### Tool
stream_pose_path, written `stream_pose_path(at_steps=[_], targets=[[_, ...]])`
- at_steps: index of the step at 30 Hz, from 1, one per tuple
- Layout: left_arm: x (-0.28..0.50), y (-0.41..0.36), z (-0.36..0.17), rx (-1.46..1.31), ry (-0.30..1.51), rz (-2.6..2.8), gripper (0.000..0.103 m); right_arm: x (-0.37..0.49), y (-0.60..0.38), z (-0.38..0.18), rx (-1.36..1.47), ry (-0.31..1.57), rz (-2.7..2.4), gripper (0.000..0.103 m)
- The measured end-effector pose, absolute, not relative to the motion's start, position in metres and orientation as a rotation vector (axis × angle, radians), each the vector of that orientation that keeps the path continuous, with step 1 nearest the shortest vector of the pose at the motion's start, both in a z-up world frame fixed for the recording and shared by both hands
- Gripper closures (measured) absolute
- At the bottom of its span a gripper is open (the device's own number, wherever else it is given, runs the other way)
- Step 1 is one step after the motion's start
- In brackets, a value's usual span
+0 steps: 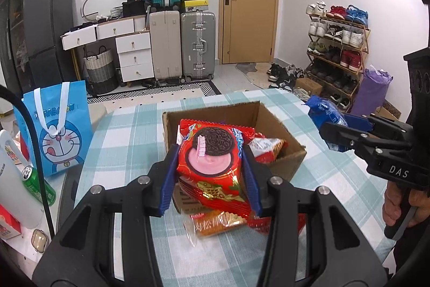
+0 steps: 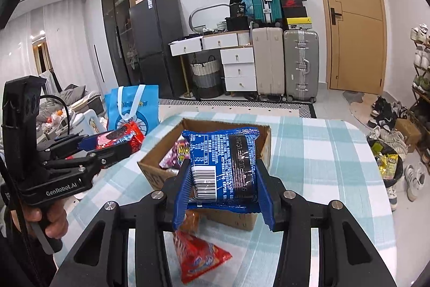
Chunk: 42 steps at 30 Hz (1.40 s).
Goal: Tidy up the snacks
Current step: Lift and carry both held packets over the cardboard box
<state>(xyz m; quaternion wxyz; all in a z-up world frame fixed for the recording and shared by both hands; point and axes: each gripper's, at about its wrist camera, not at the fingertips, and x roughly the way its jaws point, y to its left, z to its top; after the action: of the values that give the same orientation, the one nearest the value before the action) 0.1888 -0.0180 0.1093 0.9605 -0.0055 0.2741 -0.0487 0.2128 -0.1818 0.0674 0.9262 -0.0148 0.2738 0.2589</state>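
Note:
My left gripper (image 1: pixel 211 166) is shut on a red cookie pack (image 1: pixel 212 166), held up in front of a cardboard box (image 1: pixel 290 155) on the checked tablecloth; the same pack (image 2: pixel 121 139) shows in the right wrist view. My right gripper (image 2: pixel 224 174) is shut on a blue cookie pack (image 2: pixel 223 166), seen from its barcode side above the box (image 2: pixel 264 144). That blue pack (image 1: pixel 322 109) also appears at the right of the left wrist view. The box holds several snack packs (image 2: pixel 174 155). An orange pack (image 1: pixel 217 223) and a red pack (image 2: pixel 199 257) lie in front of the box.
A blue cartoon bag (image 1: pixel 59 128) stands left of the table, with a green can (image 1: pixel 37 184) near it. A person's hand (image 2: pixel 51 219) grips the left tool's handle. Suitcases (image 1: pixel 182 45), drawers and a shoe rack (image 1: pixel 336 50) line the room beyond the table's far edge.

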Motion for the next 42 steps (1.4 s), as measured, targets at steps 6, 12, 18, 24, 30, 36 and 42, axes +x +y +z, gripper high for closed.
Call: stream_pose_path(at_steps=[6,12,18,24,30,36,42], targets=[[0.205,-0.021,0.113,-0.017,0.552,-0.091,0.061,0.225,-0.175,0.072,-0.029,0.557,0.539,0.058],[0.221,-0.021,0.113,-0.02,0.554,-0.086,0.061,0.24,-0.167,0.074,-0.041,0.557,0.544,0.058],[0.239,-0.019,0.107,-0.025,0.56,-0.069,0.061,0.253,-0.163,0.07,-0.035,0.572,0.543,0.058],[0.26,-0.016,0.093,-0.039,0.584,-0.058,0.061,0.262,-0.156,0.061,-0.037,0.588,0.552,0.058],[0.278,-0.014,0.08,-0.026,0.595,-0.055,0.061,0.271,-0.152,0.05,-0.041,0.606,0.555,0.058],[0.295,-0.016,0.067,-0.012,0.604,-0.051,0.061,0.283,-0.151,0.038,-0.036,0.63,0.549,0.058],[0.311,-0.018,0.053,-0.002,0.619,-0.06,0.061,0.295,-0.15,0.027,-0.032,0.651,0.548,0.058]])
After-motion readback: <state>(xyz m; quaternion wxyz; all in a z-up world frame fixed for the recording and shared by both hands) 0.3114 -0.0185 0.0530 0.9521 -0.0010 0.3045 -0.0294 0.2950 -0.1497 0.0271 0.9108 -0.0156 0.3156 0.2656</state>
